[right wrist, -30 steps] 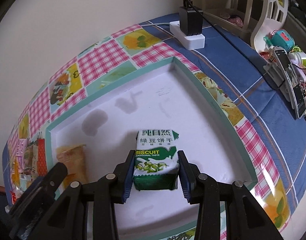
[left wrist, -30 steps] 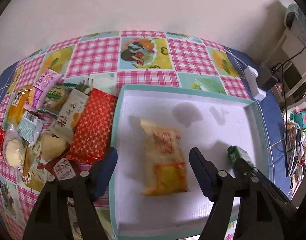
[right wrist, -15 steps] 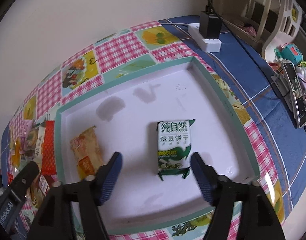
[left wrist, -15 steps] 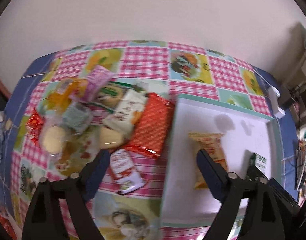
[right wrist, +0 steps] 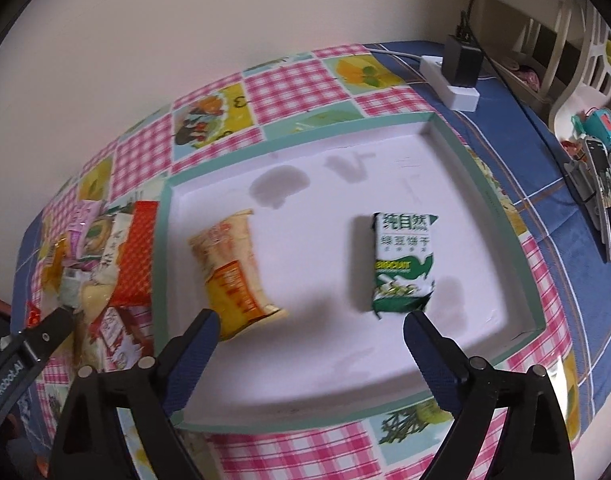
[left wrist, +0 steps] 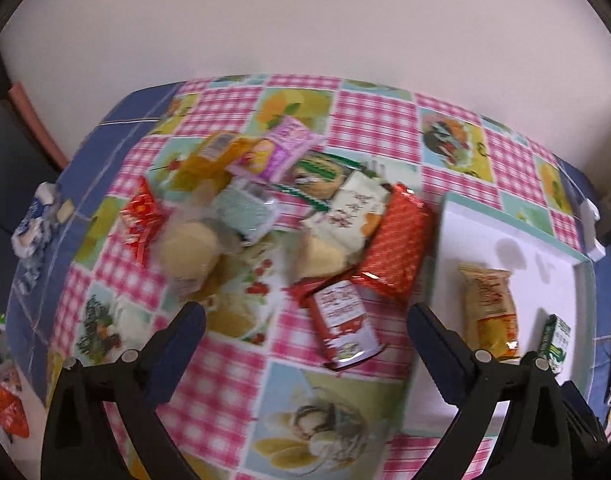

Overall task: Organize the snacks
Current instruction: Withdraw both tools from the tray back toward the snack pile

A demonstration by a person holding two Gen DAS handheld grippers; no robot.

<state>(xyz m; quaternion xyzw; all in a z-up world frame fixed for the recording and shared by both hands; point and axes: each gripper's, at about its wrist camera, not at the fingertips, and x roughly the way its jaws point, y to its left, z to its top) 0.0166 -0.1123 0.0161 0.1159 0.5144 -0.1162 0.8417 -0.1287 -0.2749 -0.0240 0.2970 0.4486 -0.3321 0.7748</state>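
Beside the tray (left wrist: pixel 505 224), a snack pile (left wrist: pixel 289 208); both grippers' jaws apart, nothing between.

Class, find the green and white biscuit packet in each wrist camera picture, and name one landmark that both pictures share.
Left wrist view: the green and white biscuit packet shows at the far right edge, partly hidden behind the left gripper's right finger.
Right wrist view: the packet lies flat, right of centre in the white tray, just beyond the right gripper.
Shared landmark: the orange snack packet lying in the same tray.
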